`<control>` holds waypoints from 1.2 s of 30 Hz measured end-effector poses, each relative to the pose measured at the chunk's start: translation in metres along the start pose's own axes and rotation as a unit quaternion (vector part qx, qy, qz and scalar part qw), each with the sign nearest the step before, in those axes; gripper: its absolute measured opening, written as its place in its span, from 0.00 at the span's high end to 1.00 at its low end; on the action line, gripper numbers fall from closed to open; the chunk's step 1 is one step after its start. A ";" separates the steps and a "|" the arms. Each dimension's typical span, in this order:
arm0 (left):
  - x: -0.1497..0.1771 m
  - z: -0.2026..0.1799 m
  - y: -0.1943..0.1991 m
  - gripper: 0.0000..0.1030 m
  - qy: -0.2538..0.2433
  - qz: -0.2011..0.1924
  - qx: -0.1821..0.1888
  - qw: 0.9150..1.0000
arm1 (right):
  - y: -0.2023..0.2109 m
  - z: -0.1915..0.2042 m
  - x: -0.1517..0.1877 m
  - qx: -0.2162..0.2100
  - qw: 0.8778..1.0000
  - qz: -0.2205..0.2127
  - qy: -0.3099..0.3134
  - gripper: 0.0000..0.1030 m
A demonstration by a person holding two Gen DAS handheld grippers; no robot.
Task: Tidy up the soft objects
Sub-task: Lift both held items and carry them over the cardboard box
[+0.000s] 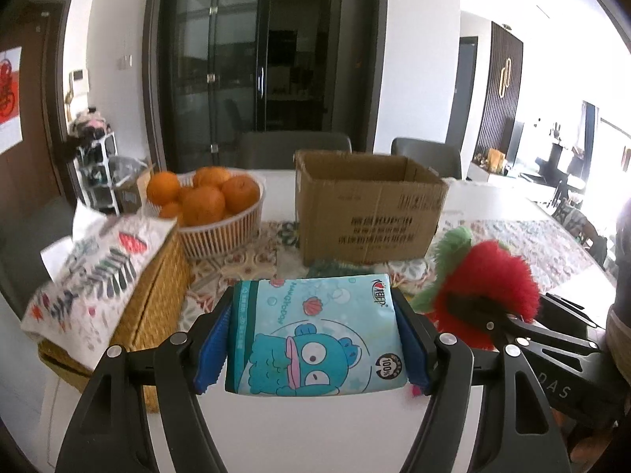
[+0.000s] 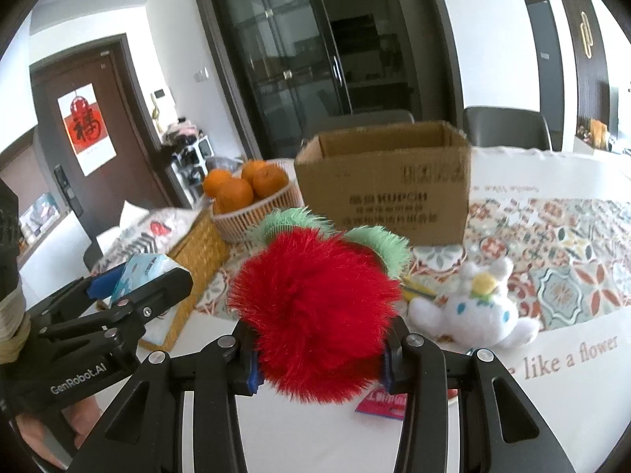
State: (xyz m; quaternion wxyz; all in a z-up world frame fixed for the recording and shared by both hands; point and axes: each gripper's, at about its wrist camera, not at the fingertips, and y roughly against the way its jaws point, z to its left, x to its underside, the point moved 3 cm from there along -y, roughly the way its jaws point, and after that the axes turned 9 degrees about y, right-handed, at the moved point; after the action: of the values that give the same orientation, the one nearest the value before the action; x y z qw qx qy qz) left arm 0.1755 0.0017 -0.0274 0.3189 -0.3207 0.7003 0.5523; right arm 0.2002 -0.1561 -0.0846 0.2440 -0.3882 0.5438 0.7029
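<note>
My left gripper [image 1: 315, 331] is shut on a blue cartoon tissue pack [image 1: 315, 335] and holds it above the white table. My right gripper [image 2: 319, 351] is shut on a red fluffy plush with green leaves [image 2: 315, 311], also held up. That plush shows at the right in the left wrist view [image 1: 489, 291]. An open cardboard box [image 1: 366, 205] stands ahead in the middle of the table; it also shows in the right wrist view [image 2: 386, 189]. A white plush bunny [image 2: 473, 307] lies on the patterned cloth to the right.
A white basket of oranges [image 1: 213, 205] stands left of the box. A wicker tissue box with a printed cloth cover [image 1: 118, 291] is at the left. A red packet [image 2: 382, 402] lies under my right gripper. Grey chairs [image 1: 426, 155] stand behind the table.
</note>
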 end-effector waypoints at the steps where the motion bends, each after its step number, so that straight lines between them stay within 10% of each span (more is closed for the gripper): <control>1: -0.003 -0.002 0.002 0.30 -0.001 -0.004 0.002 1.000 | 0.003 -0.001 -0.002 0.002 1.000 -0.005 0.000 0.58; 36: -0.128 -0.061 -0.028 0.30 -0.034 -0.096 0.037 0.994 | 0.017 -0.057 -0.137 0.032 0.994 -0.104 0.017 0.58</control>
State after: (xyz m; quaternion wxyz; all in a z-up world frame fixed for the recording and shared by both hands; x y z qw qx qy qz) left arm 0.2685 -0.0504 0.0707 0.4059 -0.3555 0.6752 0.5031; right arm 0.2828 -0.2047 0.0304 0.3188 -0.4465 0.5269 0.6491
